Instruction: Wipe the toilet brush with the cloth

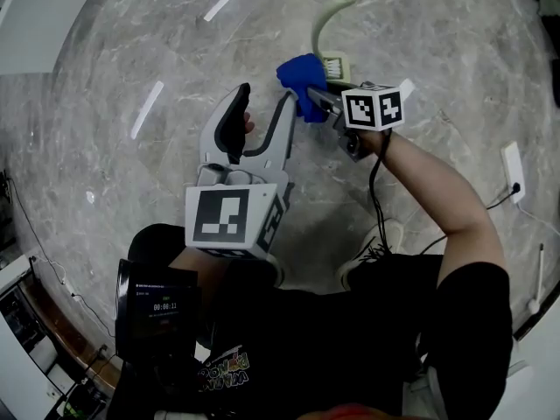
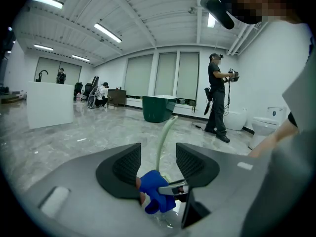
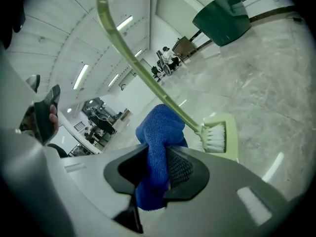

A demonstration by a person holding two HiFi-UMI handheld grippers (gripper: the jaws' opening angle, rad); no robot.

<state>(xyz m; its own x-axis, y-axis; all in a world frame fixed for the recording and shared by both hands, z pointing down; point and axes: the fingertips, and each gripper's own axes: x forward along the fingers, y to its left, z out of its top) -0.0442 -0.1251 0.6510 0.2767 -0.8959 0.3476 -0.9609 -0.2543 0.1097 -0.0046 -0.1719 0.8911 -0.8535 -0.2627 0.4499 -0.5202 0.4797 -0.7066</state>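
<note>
The pale green toilet brush [image 1: 332, 38] stands on the marble floor in its holder, its curved handle rising away from me. In the right gripper view its white bristles [image 3: 216, 135] and long handle [image 3: 133, 60] lie just beyond the jaws. My right gripper [image 1: 315, 94] is shut on a bunched blue cloth [image 1: 300, 77], which hangs beside the brush head; the cloth [image 3: 158, 132] fills the gap between the pads. My left gripper [image 1: 265, 99] stands open just left of the cloth with nothing between its jaws. In the left gripper view, the cloth [image 2: 154, 189] and brush handle [image 2: 165, 139] show through the open gripper [image 2: 158, 164].
A black cable and a white power strip [image 1: 514, 169] lie on the floor at the right. A dark green tub [image 2: 158, 107], toilets [image 2: 264, 127], a white counter [image 2: 49, 102] and several people stand farther off in the room.
</note>
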